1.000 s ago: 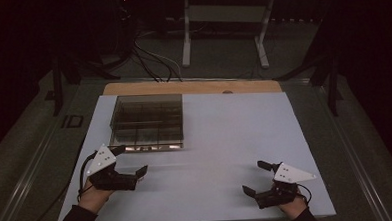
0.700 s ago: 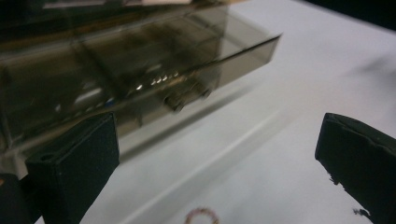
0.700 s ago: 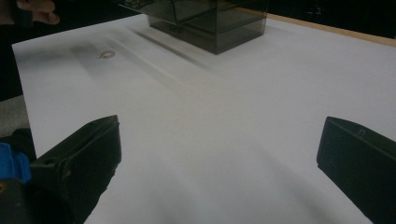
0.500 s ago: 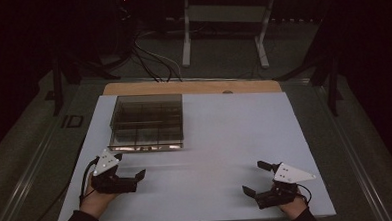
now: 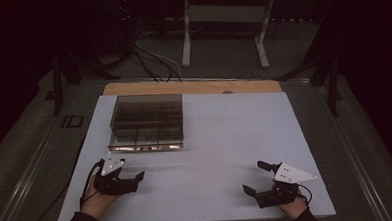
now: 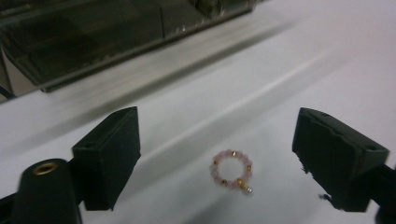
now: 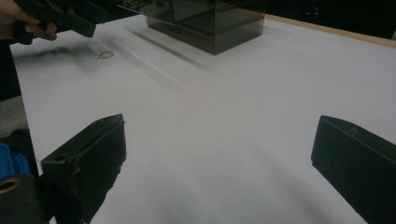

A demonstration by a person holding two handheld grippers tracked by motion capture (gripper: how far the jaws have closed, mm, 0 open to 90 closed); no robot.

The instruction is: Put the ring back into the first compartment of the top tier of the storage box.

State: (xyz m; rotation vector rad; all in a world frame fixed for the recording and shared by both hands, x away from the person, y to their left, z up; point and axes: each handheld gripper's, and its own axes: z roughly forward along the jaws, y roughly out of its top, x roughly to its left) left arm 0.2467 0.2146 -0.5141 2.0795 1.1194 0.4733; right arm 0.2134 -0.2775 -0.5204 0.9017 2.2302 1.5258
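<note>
I have one small bead bracelet (image 6: 232,170), pink beads with a few gold ones and a tiny charm, lying flat on the white table sheet (image 5: 225,139). In the left gripper view it sits on the sheet between my two black jaws, touching neither. In the right gripper view the same bracelet (image 7: 105,55) is a faint pink ring far off, just beside my left gripper (image 7: 70,18).

My left gripper (image 5: 132,179) is spread wide and grips nothing; it sits low over the near left part of the sheet, in my left hand (image 5: 95,202). My right gripper (image 5: 255,178) is just as wide apart and empty, at the near right, well apart from the left.

There is one smoky, see-through compartment box (image 5: 147,121), standing on the far left part of the sheet, near the left gripper. The high view shows its inner dividers; the left gripper view gives me just a blurred dark wall of it (image 6: 93,37).

A wooden table edge (image 5: 193,86) shows beyond the sheet. The room behind is dark, with cables (image 5: 152,62) on the floor and a pale stand's two legs (image 5: 225,34).
</note>
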